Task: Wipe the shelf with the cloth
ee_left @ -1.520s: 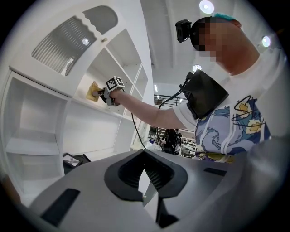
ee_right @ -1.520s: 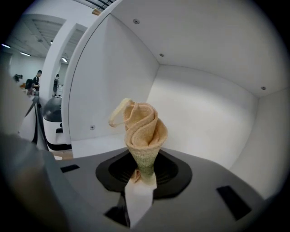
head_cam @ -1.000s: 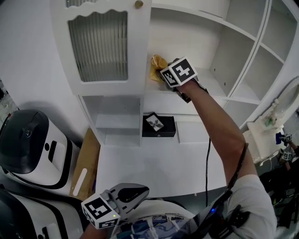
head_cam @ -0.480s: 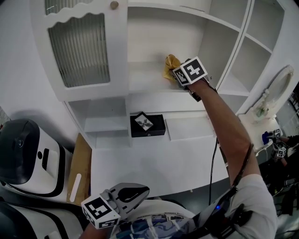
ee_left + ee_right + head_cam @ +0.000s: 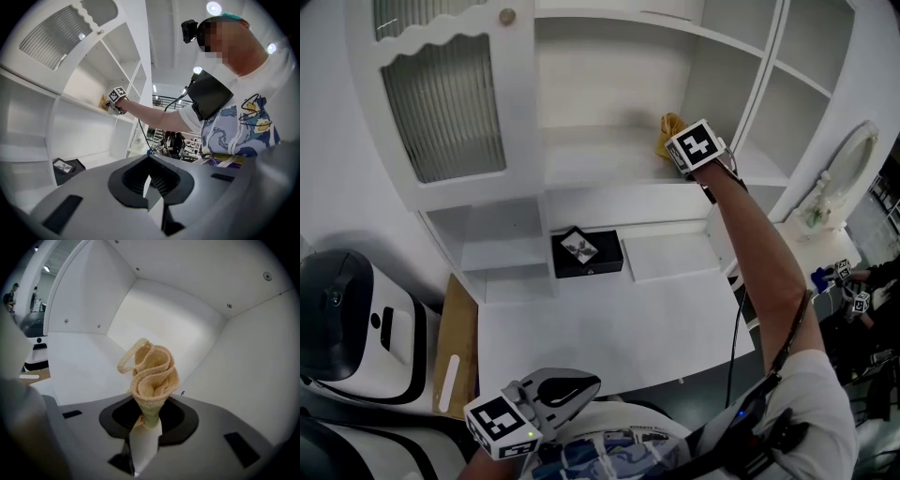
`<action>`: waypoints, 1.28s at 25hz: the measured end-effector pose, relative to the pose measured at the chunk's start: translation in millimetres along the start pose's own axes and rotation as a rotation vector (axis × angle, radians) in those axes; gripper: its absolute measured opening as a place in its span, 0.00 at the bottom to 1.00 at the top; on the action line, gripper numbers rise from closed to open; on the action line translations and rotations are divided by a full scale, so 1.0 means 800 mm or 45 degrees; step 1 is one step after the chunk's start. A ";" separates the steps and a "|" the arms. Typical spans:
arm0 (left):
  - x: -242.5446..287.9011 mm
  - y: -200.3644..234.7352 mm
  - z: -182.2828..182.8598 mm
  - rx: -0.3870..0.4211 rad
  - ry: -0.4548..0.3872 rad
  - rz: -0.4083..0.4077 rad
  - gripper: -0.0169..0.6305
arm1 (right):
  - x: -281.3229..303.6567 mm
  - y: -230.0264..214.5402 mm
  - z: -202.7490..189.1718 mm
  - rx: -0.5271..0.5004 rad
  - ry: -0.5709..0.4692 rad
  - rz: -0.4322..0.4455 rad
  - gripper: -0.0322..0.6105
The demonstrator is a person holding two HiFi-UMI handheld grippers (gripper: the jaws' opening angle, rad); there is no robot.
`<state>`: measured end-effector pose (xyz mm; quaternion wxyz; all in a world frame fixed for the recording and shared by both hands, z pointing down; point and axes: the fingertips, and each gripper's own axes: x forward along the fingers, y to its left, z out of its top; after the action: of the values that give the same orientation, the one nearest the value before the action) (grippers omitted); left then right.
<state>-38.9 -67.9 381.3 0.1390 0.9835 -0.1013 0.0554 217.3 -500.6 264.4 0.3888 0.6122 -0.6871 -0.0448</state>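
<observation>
on the shelf (image 5: 600, 159), right tool (image 5: 682, 153) clamped on yellow cloth (image 5: 151, 380)

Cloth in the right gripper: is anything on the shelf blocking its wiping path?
Nothing visible does. The right gripper is shut on the cloth near the compartment's right wall, and the shelf is bare from there to the open door at its left.

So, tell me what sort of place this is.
Probably a furniture mock-up inside a lab or workshop: a white shelf unit with a ribbed-glass door, white machines beside it, an open hall behind.
</observation>
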 end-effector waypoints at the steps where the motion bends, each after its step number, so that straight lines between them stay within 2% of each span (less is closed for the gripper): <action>1: -0.001 0.000 0.000 -0.002 0.000 0.002 0.05 | 0.000 -0.003 -0.002 -0.016 0.012 -0.023 0.23; 4: -0.005 0.002 0.001 -0.004 0.001 0.011 0.05 | -0.002 -0.006 -0.001 -0.027 0.013 -0.058 0.23; 6: -0.010 0.003 -0.001 -0.008 0.002 0.019 0.05 | -0.007 0.001 0.009 0.016 -0.031 -0.033 0.23; 12: -0.021 0.002 -0.003 -0.005 -0.006 0.028 0.05 | -0.032 0.057 0.067 0.089 -0.189 0.148 0.23; 19: -0.044 0.004 -0.008 -0.017 -0.020 0.083 0.05 | -0.053 0.164 0.131 0.056 -0.302 0.392 0.23; 24: -0.058 0.003 -0.013 -0.033 -0.030 0.113 0.05 | -0.057 0.228 0.163 0.016 -0.339 0.502 0.23; 28: -0.066 0.004 -0.014 -0.038 -0.037 0.127 0.05 | -0.050 0.247 0.168 -0.016 -0.334 0.511 0.23; 32: -0.066 0.008 -0.014 -0.041 -0.040 0.117 0.05 | -0.045 0.227 0.153 -0.015 -0.310 0.465 0.23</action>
<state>-92.2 -61.0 386.2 0.1505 0.9763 -0.1493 0.0447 -2.7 -475.1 260.1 0.3081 0.4653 -0.8282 -0.0511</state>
